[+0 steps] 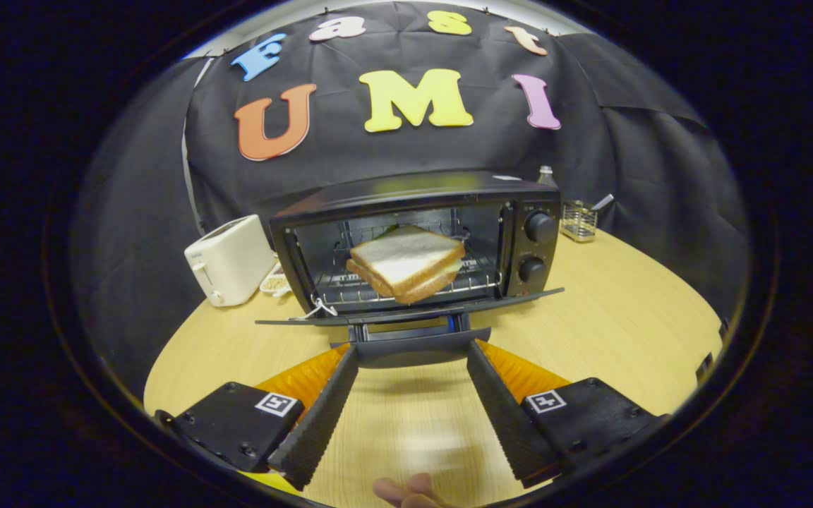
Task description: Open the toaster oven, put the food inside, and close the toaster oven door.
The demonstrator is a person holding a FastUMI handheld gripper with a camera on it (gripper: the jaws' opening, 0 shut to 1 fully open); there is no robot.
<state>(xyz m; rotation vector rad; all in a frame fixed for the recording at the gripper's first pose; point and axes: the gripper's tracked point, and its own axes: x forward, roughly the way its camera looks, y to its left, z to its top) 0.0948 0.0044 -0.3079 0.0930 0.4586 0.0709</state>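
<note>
With the sandwich [406, 262] on the rack, the tool [412, 347] spreads open astride the door handle [413, 347], best lifted squarely from beneath.

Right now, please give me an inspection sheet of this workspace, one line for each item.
Surface: wooden table.
Job's things: toaster oven with door open and lying flat; sandwich on the rack inside.
Clutter: white toaster beside the oven; wire holder behind it.
Grippers: tool open, fingertips at the door handle, not pressing it.
Cables: nothing seen.
Surroundings: black cloth wall; person's fingers below the tool.
</note>
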